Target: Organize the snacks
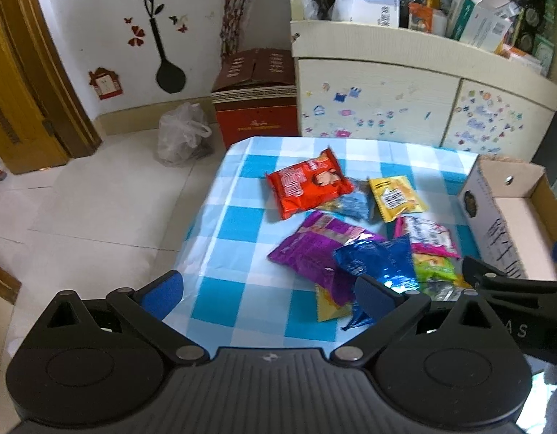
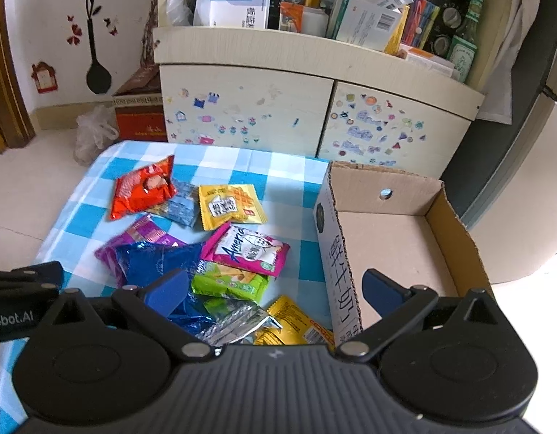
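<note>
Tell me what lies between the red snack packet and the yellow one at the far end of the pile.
A small light-blue packet lies between the red packet and the yellow packet, partly tucked under the red one's edge. The right wrist view shows it best.

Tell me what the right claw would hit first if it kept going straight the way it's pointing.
Probably the near wall of the cardboard box, which sits between the open right claw fingers. The green packet lies just left of that line; depth is hard to judge.
</note>
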A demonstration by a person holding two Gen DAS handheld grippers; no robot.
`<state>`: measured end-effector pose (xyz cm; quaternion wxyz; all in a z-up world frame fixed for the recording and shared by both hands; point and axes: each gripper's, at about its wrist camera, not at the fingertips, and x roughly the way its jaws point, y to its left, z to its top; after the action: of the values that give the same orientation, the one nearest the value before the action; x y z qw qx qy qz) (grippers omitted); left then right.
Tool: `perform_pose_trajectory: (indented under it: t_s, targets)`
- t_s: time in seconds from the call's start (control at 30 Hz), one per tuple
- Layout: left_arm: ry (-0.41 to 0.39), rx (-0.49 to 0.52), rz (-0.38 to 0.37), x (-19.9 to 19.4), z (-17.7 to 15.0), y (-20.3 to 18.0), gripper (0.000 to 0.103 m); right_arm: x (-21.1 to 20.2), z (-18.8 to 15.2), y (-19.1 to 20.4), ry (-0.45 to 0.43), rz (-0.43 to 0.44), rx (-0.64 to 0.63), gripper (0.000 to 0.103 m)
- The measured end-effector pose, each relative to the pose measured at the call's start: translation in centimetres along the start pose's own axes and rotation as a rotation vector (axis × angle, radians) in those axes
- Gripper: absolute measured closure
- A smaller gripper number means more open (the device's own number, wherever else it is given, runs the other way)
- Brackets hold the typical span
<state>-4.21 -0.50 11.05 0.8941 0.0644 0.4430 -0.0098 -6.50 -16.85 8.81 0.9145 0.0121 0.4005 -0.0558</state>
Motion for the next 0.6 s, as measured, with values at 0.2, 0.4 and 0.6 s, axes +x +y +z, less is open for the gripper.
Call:
perform_pose_trajectory:
  t_s: [0.2,0.4,0.6]
  targets:
    - [-0.022,0.074,-0.016,-0.5,1.7,0.3,0.000,-1.1,0.8,-2.0,-0.031,0.116,0.051,0.001]
    - [-0.023,0.077,-0.072,0.9,3.5,1.5,0.000,-1.6,1.3,-4.9,-0.054,0.233,0.163,0.001]
    - [0.050,0.010,-0.177,4.0,2.7,1.0,0.000,-1.5,1.0,-5.8,-0.064,0.261,0.190,0.001]
